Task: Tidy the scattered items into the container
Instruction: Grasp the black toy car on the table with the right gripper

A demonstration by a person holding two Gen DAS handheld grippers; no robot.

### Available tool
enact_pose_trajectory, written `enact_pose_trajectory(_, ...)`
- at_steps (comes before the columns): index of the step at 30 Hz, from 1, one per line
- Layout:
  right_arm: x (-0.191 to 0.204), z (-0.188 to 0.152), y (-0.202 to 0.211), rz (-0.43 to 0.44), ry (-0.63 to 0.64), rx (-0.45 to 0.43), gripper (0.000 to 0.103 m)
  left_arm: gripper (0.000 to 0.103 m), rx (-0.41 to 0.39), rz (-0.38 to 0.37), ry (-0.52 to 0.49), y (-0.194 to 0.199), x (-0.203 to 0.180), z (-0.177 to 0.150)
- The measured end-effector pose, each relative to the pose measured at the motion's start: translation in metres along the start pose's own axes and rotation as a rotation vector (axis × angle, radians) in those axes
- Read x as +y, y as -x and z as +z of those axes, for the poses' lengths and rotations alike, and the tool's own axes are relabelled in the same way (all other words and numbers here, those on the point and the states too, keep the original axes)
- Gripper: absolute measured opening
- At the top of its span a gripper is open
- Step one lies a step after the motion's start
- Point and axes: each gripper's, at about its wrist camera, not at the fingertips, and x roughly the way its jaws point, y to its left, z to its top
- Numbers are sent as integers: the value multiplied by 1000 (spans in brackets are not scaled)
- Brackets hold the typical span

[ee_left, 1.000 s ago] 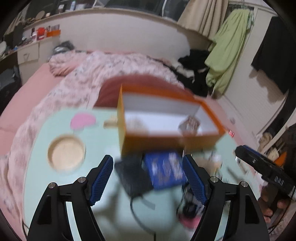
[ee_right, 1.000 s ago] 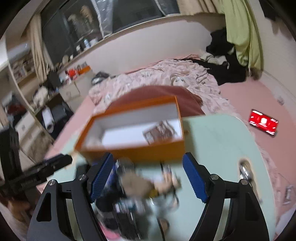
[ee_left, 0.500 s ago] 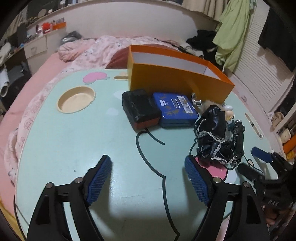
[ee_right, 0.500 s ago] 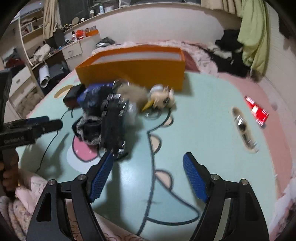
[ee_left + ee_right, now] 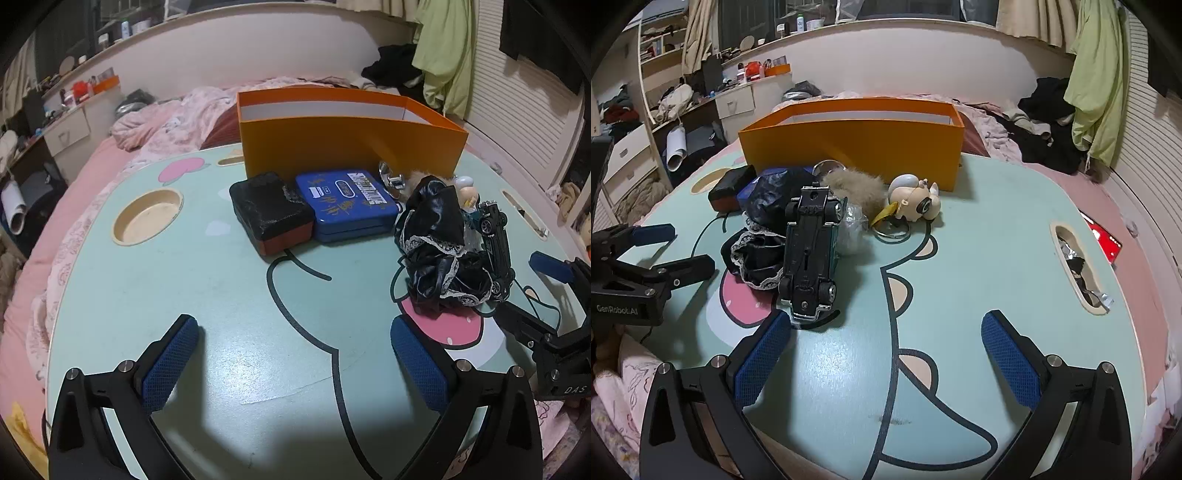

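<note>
Orange cardboard box [image 5: 351, 144] stands at the far side of your mint-green cartoon-print table [image 5: 221, 295], open top up; contents not visible from either cam.

Left cam only: black-and-red case [image 5: 271, 212] touching a blue tin [image 5: 347, 203], both just in front of the box wall, plus a round recess [image 5: 147, 216] in the tabletop at left. Right cam shows those two only partly, behind the pile.

Right cam only: toy car [image 5: 810, 254] tipped with underside facing you, leaning on black lace-trimmed fabric [image 5: 757, 254]; fur pom [image 5: 857, 188] and small figure keychain [image 5: 916, 201] w/ rings, near the box's right corner; slot [image 5: 1078, 269] near the right table edge.

Left gripper [image 5: 295, 354]: jaws just went fully wide, nothing between them, bare table ahead. Right gripper [image 5: 886, 354]: jaws just opened fully, nothing held; left finger [image 5: 764, 350] sits just beside the car's near end, contact not clear.

Open room: wide bare surface in front of both grippers and to the right of the pile.
</note>
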Motion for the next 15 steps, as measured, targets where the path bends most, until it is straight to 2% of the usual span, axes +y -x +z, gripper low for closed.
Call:
enact_pose_trajectory(4,0,-1,3,20,2,-16,101,103,-1,-2,3,1,1,-1)
enact_pose_trajectory(9,13,9,17,83,60,-95,83,103,-1,-1,3,2,1,-1)
enact_pose_trajectory(10,16,14,18,92,64,-104,76,103,-1,-1,3,2,1,-1)
enact_pose_trajectory(11,18,19,17,100,60,-105,66,103,-1,-1,3,2,1,-1)
enact_pose_trajectory(13,20,30,13,121,40,-103,59,103,-1,-1,3,2,1,-1)
enact_pose_trajectory(15,22,37,1,141,33,-45,54,103,-1,-1,3,2,1,-1)
